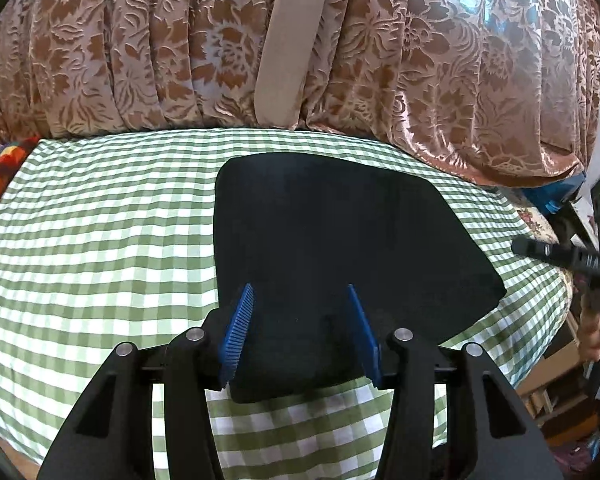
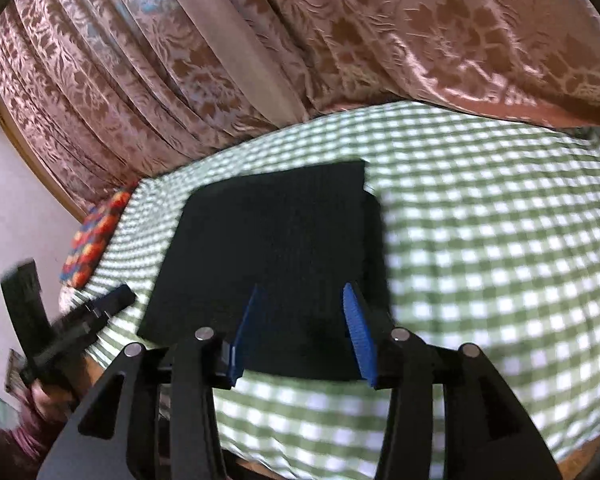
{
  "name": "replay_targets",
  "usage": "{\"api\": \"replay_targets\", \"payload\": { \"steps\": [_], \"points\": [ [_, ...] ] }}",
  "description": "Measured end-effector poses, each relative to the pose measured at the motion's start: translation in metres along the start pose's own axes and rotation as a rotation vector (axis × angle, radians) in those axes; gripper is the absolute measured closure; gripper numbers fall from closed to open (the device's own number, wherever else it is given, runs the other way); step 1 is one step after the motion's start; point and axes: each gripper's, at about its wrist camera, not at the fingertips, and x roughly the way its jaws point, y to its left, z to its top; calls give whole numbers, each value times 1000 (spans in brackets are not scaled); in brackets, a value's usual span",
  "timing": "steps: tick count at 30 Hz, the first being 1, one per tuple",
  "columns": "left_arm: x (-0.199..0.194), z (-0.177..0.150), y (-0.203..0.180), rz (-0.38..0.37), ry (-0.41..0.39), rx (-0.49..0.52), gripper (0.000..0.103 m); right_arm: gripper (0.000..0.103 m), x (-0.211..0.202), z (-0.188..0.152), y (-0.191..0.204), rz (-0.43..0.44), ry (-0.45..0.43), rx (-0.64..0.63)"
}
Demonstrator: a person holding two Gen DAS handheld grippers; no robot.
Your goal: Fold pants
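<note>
The black pants (image 1: 340,248) lie folded into a flat block on the green-and-white checked cloth (image 1: 100,240). In the left wrist view my left gripper (image 1: 300,292) hovers above the near edge of the pants, its blue pads apart with nothing between them. The right gripper (image 1: 540,250) shows at the right edge of that view, held by a hand (image 1: 592,332). In the right wrist view the pants (image 2: 272,248) sit ahead of my right gripper (image 2: 302,292), whose blue pads also stand apart and empty. The left gripper (image 2: 96,312) appears at the left there.
A brown floral curtain (image 1: 180,48) hangs behind the checked surface. A bright multicoloured cushion (image 2: 94,236) lies at the far left end. Boxes and clutter (image 1: 556,384) sit beyond the right edge of the surface.
</note>
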Motion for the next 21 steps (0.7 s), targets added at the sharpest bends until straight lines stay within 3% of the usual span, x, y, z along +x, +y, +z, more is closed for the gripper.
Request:
{"api": "replay_targets", "payload": {
  "steps": [5,10,16,21],
  "points": [
    [5,0,-2,15,12,15,56,56,35,19,9,2,-1,28],
    [10,2,1,45,17,24,56,55,60,36,7,-105,-14,37],
    [18,3,5,56,31,27,56,56,86,46,-11,-126,-6,77],
    [31,1,5,65,61,27,56,56,112,47,-28,-191,23,100]
  ]
}}
